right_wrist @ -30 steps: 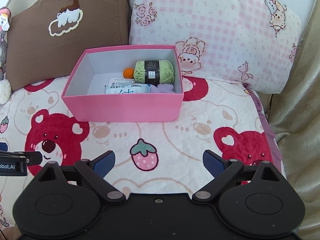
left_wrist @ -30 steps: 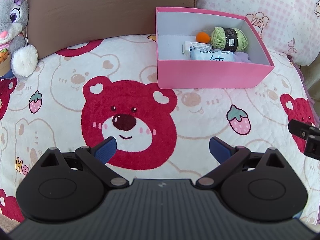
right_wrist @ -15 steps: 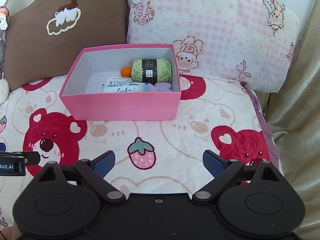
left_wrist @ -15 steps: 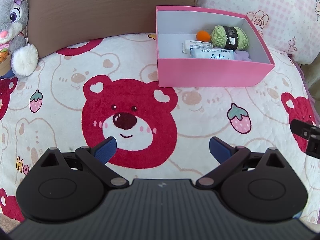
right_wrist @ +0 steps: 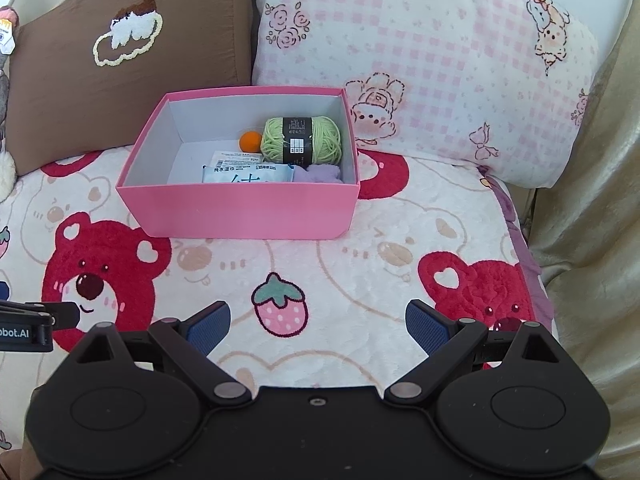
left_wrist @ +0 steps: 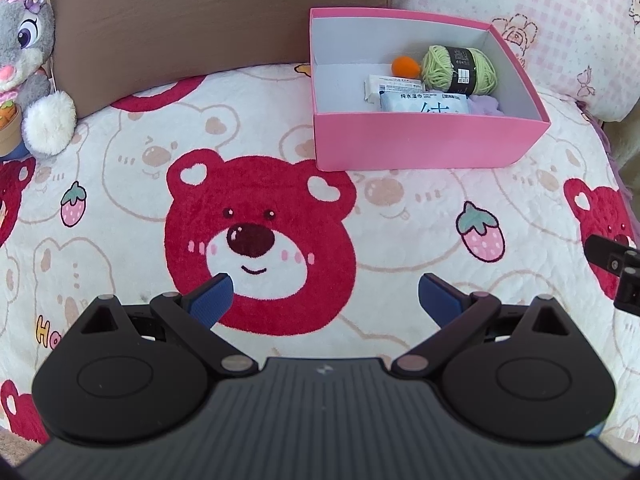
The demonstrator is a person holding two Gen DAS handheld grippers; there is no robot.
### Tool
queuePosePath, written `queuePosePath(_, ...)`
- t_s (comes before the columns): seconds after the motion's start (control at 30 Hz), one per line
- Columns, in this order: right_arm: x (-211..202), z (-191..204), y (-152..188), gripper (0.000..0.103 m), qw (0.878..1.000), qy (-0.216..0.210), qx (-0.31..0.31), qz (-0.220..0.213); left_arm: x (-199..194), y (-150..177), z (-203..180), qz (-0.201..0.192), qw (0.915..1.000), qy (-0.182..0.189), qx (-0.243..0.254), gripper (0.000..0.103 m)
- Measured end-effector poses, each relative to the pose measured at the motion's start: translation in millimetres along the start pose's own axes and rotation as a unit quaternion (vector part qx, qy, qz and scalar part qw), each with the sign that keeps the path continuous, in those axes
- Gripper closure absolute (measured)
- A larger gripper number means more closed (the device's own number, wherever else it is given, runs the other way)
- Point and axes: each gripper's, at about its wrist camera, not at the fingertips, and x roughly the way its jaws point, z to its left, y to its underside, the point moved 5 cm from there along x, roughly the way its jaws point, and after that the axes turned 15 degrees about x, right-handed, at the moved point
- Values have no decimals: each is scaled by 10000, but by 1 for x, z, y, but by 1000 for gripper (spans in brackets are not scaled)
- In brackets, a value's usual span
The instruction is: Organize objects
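While both grippers hang over the bear-print blanket with nothing in them, the pink box sits further back, right up against the brown cushion and the pink checked pillow. It's an open, lidless box, pink outside and plain white inside. Everything in it is crowded to the right end: a ball of light green yarn with a black label band, a little orange ball just left of it, a white wipes pack with blue print lying flat toward the front, and something soft and lilac tucked in the front right corner. Left gripper has its blue pads spread wide, same deal with the right gripper. A grey bunny plush sits off at the left edge.
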Motion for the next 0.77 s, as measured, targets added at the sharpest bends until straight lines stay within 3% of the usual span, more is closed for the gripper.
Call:
queuePosePath(0.2, -1, 0, -1, 6, 10000, 1, -38, 13, 1, 0, -3, 12, 9999, 140, 12, 2)
queuePosePath(0.77, 2, 1, -1, 6, 10000, 43, -69, 43, 1, -2, -3, -4, 9999, 104, 73, 2)
